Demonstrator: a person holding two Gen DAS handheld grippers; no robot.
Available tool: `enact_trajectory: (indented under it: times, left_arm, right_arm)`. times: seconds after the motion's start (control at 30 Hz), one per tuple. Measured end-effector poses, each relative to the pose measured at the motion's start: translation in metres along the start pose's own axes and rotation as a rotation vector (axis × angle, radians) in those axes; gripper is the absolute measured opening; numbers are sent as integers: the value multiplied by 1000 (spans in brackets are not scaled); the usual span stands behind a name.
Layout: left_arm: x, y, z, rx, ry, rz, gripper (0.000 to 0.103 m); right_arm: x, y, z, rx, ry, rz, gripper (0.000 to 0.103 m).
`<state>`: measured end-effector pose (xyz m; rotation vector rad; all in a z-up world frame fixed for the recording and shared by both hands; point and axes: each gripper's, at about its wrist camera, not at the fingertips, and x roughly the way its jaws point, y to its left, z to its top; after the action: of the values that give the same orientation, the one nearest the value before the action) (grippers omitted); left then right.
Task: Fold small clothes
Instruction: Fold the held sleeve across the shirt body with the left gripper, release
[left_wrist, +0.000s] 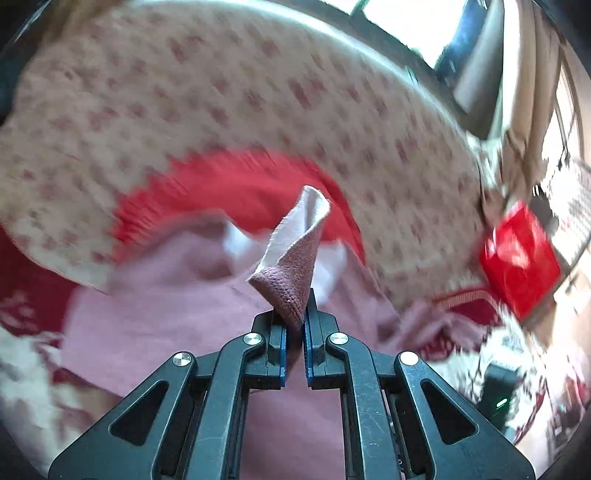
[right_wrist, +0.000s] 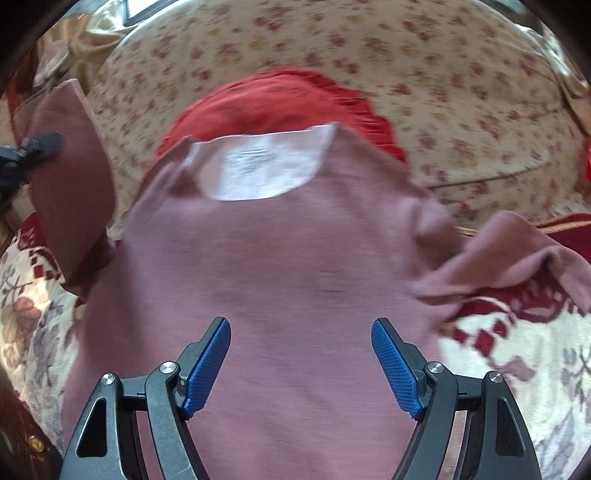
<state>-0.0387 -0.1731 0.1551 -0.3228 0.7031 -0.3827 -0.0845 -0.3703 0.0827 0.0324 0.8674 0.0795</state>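
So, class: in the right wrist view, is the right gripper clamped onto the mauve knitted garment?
No: the right gripper stands open, its blue pads wide apart above the mauve knitted garment.

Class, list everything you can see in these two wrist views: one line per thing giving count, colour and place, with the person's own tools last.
Pink garment: one, dusty pink with a white inner label, spread on the bed; one sleeve lifted.
Red cloth: one, red, under the garment's neck end.
Floral cover: one, cream with red sprigs, behind the red cloth.
Patterned blanket: one, cream and dark red, beneath the garment.
Red box: one, red, right of the left wrist view.
Left hand-held gripper: one, black with blue pads, shut on the pink garment's sleeve.
Right hand-held gripper: one, black with blue pads, open above the garment.
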Motion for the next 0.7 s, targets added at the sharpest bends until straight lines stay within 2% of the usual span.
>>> enact_trajectory:
  times: [0.17,0.3,0.4,0.43,0.47,0.57,0.7]
  left_arm:
    - [63,-24,-44,53,151,-5,6]
    - [54,-18,-47,76,178,-6,7]
    - [17,-12,-33,109,133,-12,40]
    - [6,-9,-31,125,111,-6,60]
    - [-7,-5,-28,140,85,10,71]
    - [-29,15,-22,140,58,46,71]
    - [-41,47,-20,101,42,107,71]
  right_arm:
    - [3,-42,-4,61,36,-37,77]
    - [8,-60,-8,99,58,-14,77]
    - [13,-61,-1,130,53,52,77]
    - [14,-58,-1,135,50,74,77]
    - [16,-54,1,140,52,102,77]
    - [22,-41,10,158,59,181,77]
    - [36,-19,16,129,88,193,77]
